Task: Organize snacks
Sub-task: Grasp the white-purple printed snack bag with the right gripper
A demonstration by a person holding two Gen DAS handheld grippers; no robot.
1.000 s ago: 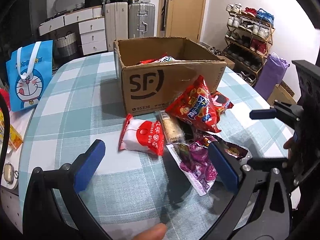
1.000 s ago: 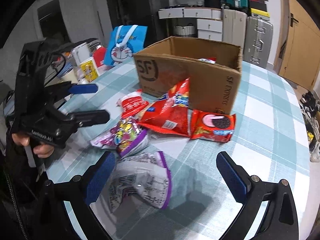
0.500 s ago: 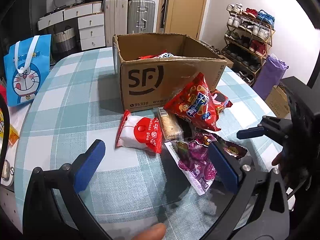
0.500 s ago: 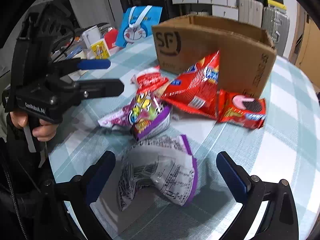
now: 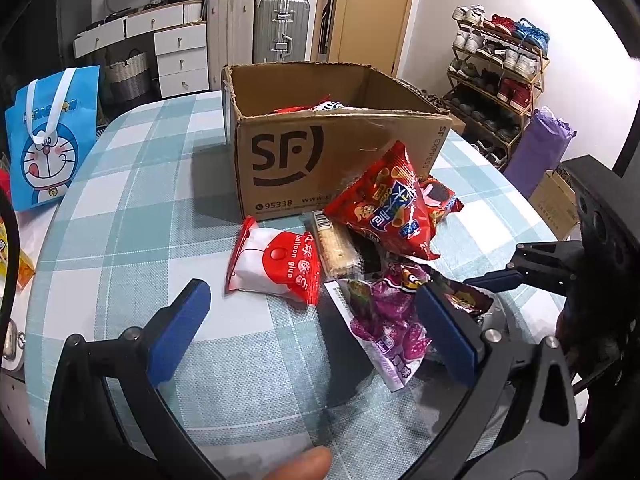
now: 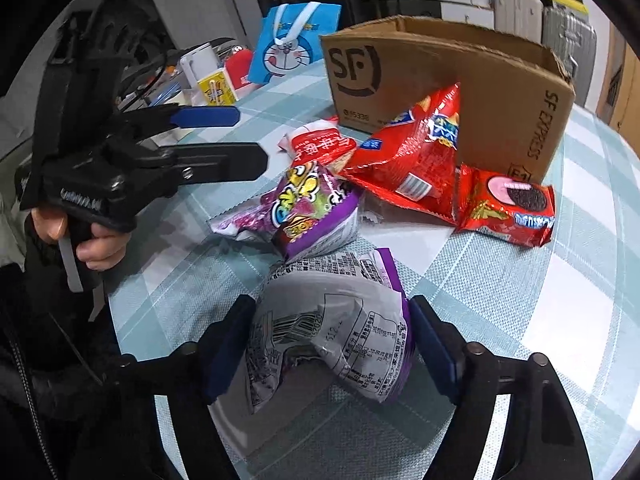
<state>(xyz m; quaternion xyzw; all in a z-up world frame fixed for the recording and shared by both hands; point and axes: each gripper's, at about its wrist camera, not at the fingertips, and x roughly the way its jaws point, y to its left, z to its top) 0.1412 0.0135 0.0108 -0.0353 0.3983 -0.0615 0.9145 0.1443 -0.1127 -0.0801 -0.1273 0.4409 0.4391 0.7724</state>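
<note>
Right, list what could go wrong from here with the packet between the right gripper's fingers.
1. The right gripper is closing on the puffy purple-edged packet, printed back up; the slick film could squirt out or the bag could burst.
2. The colourful purple candy bag touches the packet's far end, so lifting may drag it.
3. The cardboard box has a tall red chip bag leaning on it, which a swing toward the box could topple.
</note>
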